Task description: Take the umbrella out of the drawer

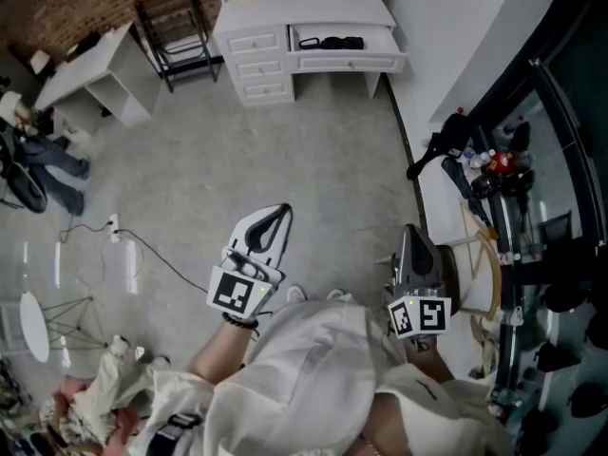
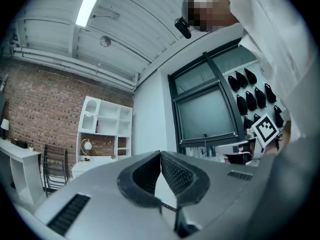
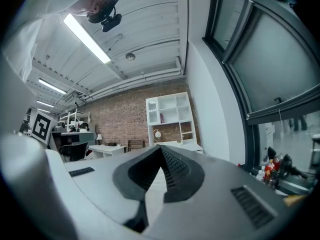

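Note:
In the head view a black folded umbrella [image 1: 334, 42] lies in the open top drawer [image 1: 348, 62] of a white desk [image 1: 304, 11] against the far wall. Both grippers are held near my body, far from the desk and pointing level toward it. My left gripper [image 1: 283, 209] is white with dark jaws whose tips meet; it is shut and holds nothing. In its own view the left gripper [image 2: 160, 154] shows the jaws touching. My right gripper [image 1: 410, 228], by the right-hand wall, is also shut and empty, and the right gripper [image 3: 160, 146] in its own view has its tips together.
A black chair [image 1: 179, 28] and a white side table [image 1: 90, 72] stand left of the desk. A cable [image 1: 142, 247] runs over the grey floor. A rack with bottles [image 1: 494, 160] lines the window on the right. Someone's legs [image 1: 52, 164] show at far left.

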Motion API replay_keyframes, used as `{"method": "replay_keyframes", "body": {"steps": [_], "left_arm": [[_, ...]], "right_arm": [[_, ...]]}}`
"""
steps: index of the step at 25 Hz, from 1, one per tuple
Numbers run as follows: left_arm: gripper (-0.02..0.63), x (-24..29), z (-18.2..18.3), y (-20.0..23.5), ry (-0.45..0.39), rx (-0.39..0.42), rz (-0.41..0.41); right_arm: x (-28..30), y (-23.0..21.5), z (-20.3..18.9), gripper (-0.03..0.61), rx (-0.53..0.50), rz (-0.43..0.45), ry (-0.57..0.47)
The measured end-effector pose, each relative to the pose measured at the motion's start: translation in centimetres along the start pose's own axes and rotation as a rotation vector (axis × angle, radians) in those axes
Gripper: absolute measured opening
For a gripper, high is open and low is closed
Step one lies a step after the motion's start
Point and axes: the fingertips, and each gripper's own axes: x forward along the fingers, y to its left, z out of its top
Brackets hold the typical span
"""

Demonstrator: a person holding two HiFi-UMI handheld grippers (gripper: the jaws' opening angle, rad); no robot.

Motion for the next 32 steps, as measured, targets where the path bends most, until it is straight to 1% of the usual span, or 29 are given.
{"method": "replay_keyframes", "body": {"steps": [3, 4, 8, 10, 14, 16, 20, 24, 27, 32], "left_arm": [[0.026, 0.0, -0.1, 0.2, -0.001, -0.006, 0.001], [0.026, 0.0, -0.1, 0.3, -0.001, -0.009, 0.001], [0.026, -0.3, -0.1, 1.1, 0.0, -0.017, -0.005], [0.026, -0.7, -0.2, 1.6, 0.001, -0.02, -0.009], [0.026, -1.8, -0.2, 2.9, -0.004, -0.033, -0.028], [0.026, -2.3, -0.2, 3.5, -0.01, -0.035, -0.044], [0.026, -3.5, -0.5, 4.4, -0.016, -0.047, -0.072], [0.026, -4.1, -0.6, 5.4, -0.024, -0.07, -0.079], [0.026, -4.2, -0.7, 5.7, -0.026, -0.075, -0.084], [0.026, -3.9, -0.8, 6.2, -0.034, -0.102, -0.085]], "right_arm": [[0.4, 0.8, -0.3, 0.025, -0.015, 0.039, 0.015], [0.6, 1.1, -0.3, 0.077, -0.012, 0.057, 0.018], [1.5, 2.5, -0.2, 0.236, -0.02, 0.1, 0.025], [1.9, 3.4, -0.2, 0.273, -0.039, 0.105, 0.028], [2.6, 5.1, -0.6, 0.399, -0.078, 0.085, 0.045], [3.0, 6.2, -0.7, 0.445, -0.09, 0.086, 0.058], [3.2, 8.3, -0.9, 0.468, -0.111, 0.079, 0.064], [3.4, 9.6, -1.2, 0.483, -0.121, 0.075, 0.089], [3.7, 10.2, -1.1, 0.502, -0.137, 0.08, 0.098], [4.4, 10.3, -1.4, 0.509, -0.141, 0.077, 0.116]]}}
